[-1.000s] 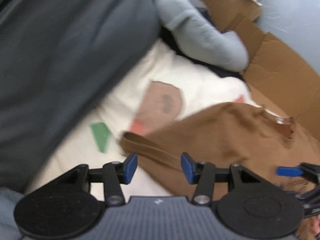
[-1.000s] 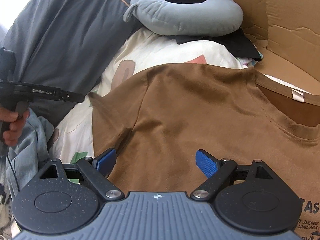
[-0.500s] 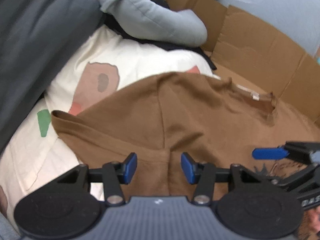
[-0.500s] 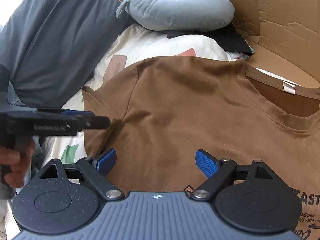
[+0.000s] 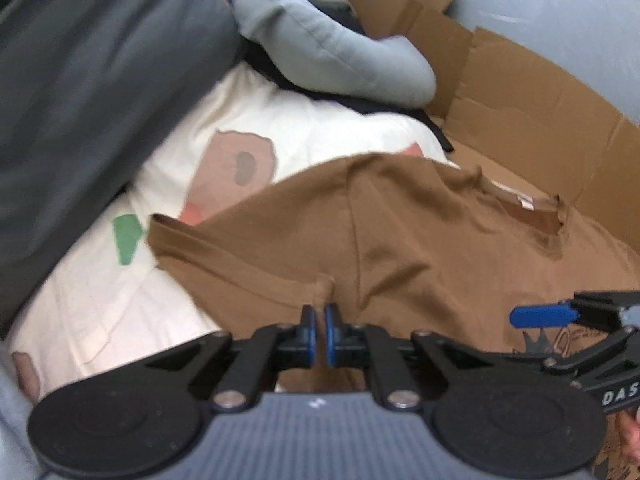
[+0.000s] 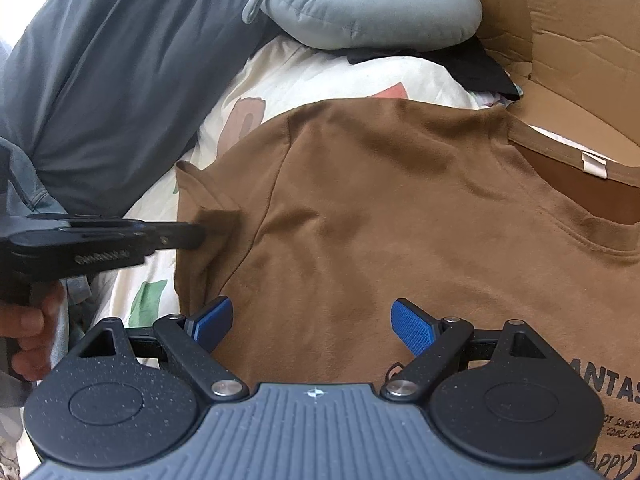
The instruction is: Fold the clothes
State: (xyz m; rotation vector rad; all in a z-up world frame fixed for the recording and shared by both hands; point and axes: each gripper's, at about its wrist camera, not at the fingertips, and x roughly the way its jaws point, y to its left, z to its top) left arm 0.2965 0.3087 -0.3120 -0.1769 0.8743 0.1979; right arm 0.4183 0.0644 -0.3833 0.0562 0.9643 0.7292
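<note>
A brown T-shirt (image 6: 380, 208) lies spread front-up on a cream printed sheet (image 5: 320, 132), collar (image 6: 576, 184) to the right, black lettering at the lower right. My left gripper (image 5: 319, 320) is at the shirt's left sleeve near the armpit seam, its jaws closing on a raised pinch of brown fabric that the pads squeeze. In the right wrist view the left gripper (image 6: 196, 236) reaches in from the left onto that sleeve, held by a hand (image 6: 28, 332). My right gripper (image 6: 312, 316) hovers open over the shirt's chest with nothing between its fingers.
A grey neck pillow (image 6: 360, 12) lies at the back on a black cloth (image 6: 480, 68). Cardboard box walls (image 6: 560, 32) stand to the right and behind. A large dark grey cloth (image 6: 120, 60) fills the left side.
My left gripper moved over the sleeve onto the shirt and shut on a pinch of its fabric. The right gripper stayed in place, still open.
</note>
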